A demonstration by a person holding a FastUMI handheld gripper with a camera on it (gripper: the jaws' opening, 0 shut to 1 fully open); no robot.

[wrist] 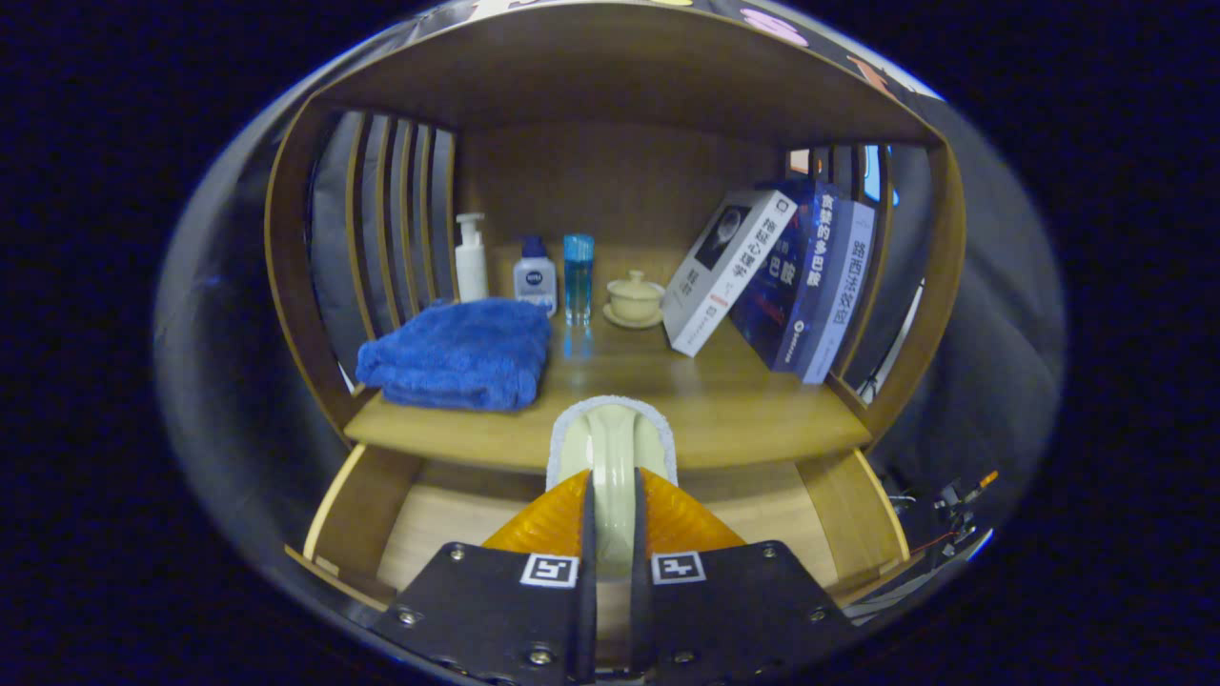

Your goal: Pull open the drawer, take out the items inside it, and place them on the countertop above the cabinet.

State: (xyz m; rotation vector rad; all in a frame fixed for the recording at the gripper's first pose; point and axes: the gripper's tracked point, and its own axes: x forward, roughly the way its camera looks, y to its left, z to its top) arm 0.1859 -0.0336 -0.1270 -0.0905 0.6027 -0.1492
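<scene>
My gripper is shut on a pale green handle that belongs to a brush-like item with a white fuzzy rim. Both fingers press on the handle's sides. The item's head stands up just ahead of the fingertips, level with the front edge of the wooden countertop. I cannot tell whether it touches the top. Below the fingers lies the pulled-out drawer, with its bare wooden floor showing on both sides of the gripper.
A folded blue towel lies on the countertop's left. Behind it stand a white pump bottle, a small white bottle, a blue bottle and a lidded cup on a saucer. Leaning books fill the right.
</scene>
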